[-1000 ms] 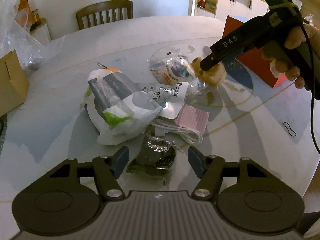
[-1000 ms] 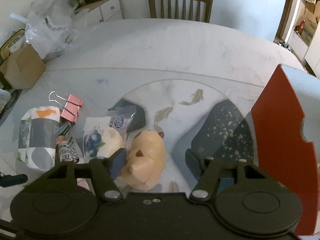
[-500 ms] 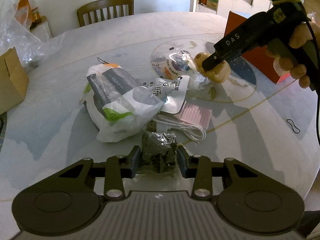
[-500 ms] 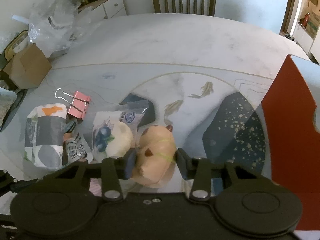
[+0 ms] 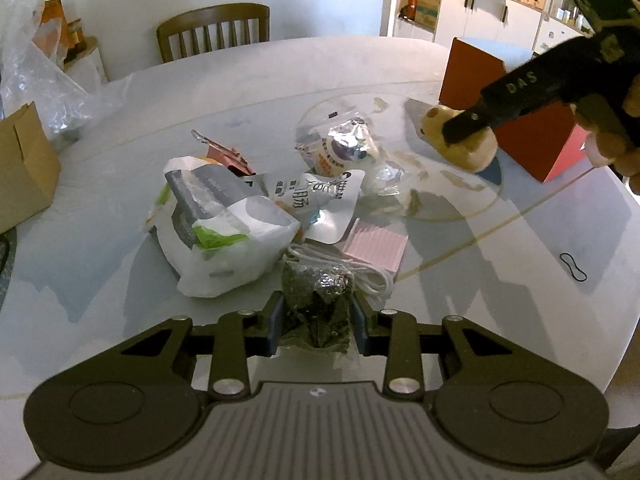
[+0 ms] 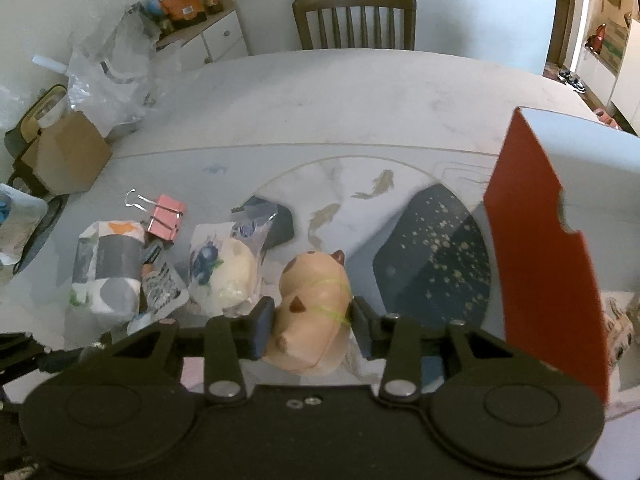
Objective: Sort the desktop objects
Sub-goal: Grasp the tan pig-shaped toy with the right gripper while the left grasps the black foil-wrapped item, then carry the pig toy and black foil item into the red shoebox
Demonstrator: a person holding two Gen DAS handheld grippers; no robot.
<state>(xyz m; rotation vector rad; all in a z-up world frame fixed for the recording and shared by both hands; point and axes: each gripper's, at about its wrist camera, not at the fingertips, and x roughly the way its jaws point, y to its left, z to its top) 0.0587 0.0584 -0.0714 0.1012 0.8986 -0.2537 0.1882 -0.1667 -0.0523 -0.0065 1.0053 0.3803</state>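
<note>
- On the round table (image 5: 120, 184), near edge: left gripper (image 5: 316, 326) has just been closing its jaws and now pinches a dark crinkly foil packet (image 5: 316, 300) between the pads; packet sits at the 6 o'clock end of the clutter pile.
- Packet looks light and crushable, film slippery (I'd judge a mid-body pinch, as taken, safer than the sealed edge).
- Right gripper (image 6: 310, 320) clamps a tan squishy animal toy (image 6: 310, 300) across its flanks; jaws just finished closing on it. In the left view it appears clear of the tabletop, at about 2 o'clock of the pile, just in front of the red box (image 5: 504, 120).
- Toy seems soft and light; sides bulge slightly, so it may squirm out if squeezed off-centre.
- Nearby: white snack bag (image 5: 216, 220), white cable (image 5: 360, 272), pink binder clip (image 6: 166, 218).
</note>
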